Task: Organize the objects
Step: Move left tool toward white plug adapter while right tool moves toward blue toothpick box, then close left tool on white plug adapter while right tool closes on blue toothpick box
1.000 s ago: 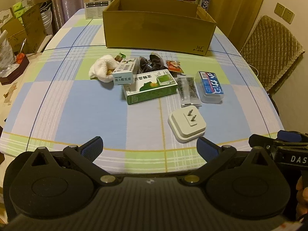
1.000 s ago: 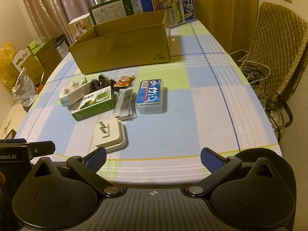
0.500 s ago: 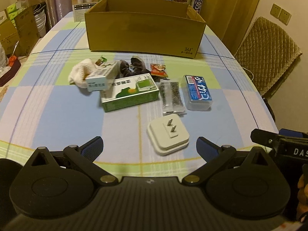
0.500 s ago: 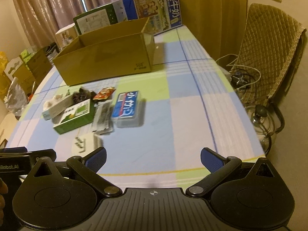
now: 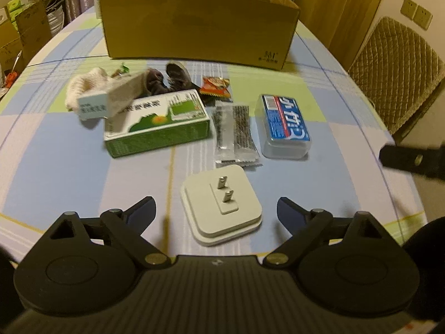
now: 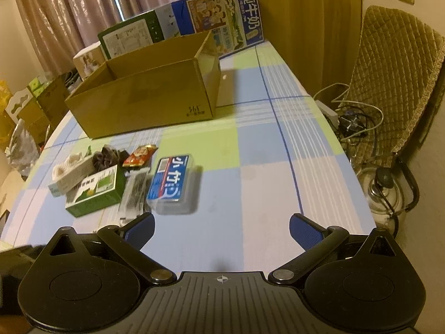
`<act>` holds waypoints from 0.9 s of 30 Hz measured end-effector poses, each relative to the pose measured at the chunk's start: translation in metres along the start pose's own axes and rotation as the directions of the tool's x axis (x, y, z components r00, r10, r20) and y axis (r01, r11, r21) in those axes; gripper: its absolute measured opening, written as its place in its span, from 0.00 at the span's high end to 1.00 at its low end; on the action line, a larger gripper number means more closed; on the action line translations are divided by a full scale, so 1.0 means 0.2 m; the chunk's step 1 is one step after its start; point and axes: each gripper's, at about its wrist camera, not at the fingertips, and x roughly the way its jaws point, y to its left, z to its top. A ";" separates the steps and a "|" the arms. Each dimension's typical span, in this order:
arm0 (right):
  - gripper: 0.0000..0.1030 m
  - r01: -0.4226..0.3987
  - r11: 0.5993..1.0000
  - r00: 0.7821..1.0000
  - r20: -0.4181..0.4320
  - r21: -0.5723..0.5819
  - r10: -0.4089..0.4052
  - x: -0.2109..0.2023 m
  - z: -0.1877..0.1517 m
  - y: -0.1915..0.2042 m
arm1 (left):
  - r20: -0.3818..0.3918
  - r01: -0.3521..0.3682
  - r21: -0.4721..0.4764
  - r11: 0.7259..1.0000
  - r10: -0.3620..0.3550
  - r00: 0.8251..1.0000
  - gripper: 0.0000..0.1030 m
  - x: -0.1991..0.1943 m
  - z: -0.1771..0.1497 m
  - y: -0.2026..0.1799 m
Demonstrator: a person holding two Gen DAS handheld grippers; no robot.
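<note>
Left wrist view: left gripper (image 5: 216, 213) wide apart, holding nothing. White square plastic plug adapter (image 5: 221, 204) lies flat on checked tablecloth (image 5: 55, 150), near, right between fingers, two metal pins up. Looks hard, smooth, fairly light; best pinch flat side edges, not pins. Far behind: green cardboard box (image 5: 157, 123), stiff; two clear snack packets (image 5: 235, 135), thin, floppy. Open brown cardboard box (image 5: 198, 18) far.

Right wrist view: right gripper (image 6: 221, 229) wide apart, holding nothing. Clear plastic case with blue label (image 6: 173, 185) near left, hard, slippery; grab long sides.
</note>
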 end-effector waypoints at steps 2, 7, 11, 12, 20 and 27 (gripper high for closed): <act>0.02 0.002 1.000 1.000 0.000 0.002 -0.002 0.01 0.01 -0.01 | -0.008 -0.002 0.001 1.000 0.002 1.000 0.15 0.04 -0.01 -0.01; 0.02 0.000 1.000 1.000 -0.017 -0.007 0.000 0.06 0.01 0.00 | -0.011 -0.014 0.020 1.000 0.014 1.000 0.25 0.11 -0.02 -0.01; 0.02 -0.004 1.000 0.999 -0.033 -0.030 0.003 0.12 0.01 0.02 | 0.003 -0.030 0.063 0.998 0.030 1.000 0.35 0.11 -0.02 0.00; 0.02 -0.005 0.999 0.999 -0.038 -0.034 0.003 0.13 0.02 0.03 | 0.005 -0.032 0.073 0.997 0.032 0.999 0.36 0.11 -0.02 0.01; 0.28 -0.041 0.995 0.998 -0.060 -0.094 0.036 0.32 0.07 0.15 | 0.019 -0.031 0.104 0.994 0.029 0.999 0.38 0.09 0.01 0.11; 0.34 -0.068 0.992 0.996 -0.072 -0.105 0.061 0.49 0.14 0.25 | 0.060 -0.043 0.144 0.989 0.035 0.998 0.39 0.08 0.06 0.16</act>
